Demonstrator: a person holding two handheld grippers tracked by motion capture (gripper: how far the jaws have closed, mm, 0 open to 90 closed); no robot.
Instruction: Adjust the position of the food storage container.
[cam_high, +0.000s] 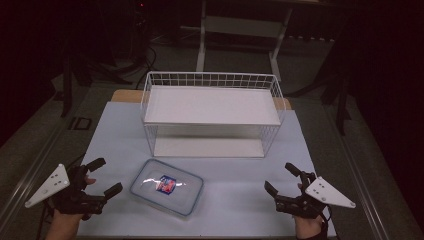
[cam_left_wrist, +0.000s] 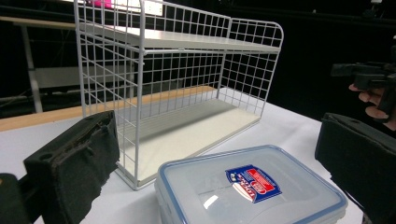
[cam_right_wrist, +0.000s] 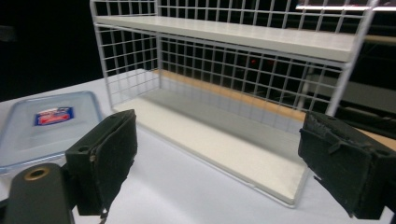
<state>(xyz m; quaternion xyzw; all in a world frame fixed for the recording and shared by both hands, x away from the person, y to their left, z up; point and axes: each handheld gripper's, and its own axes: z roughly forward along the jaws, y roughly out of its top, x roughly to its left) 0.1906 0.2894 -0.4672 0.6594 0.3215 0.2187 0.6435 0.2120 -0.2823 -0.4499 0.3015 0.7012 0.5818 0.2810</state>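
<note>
**Two open grippers flanking a lidded container before a wire shelf**

While both tools rest at the near edge of the table (cam_high: 100, 130), the left gripper (cam_high: 106, 176) and right gripper (cam_high: 282, 179) have their jaws spread and empty. Between them, nearer the left, lies the lidded plastic container (cam_high: 167, 186): seemingly light, rigid and smooth, best gripped across its rim. Farther off stands the two-tier wire shelf (cam_high: 212, 116).

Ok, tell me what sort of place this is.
Probably a lab or recording workspace, not a home: a dim room, a table holding a wire shelf and a lidded plastic box, cables on the floor behind.
</note>
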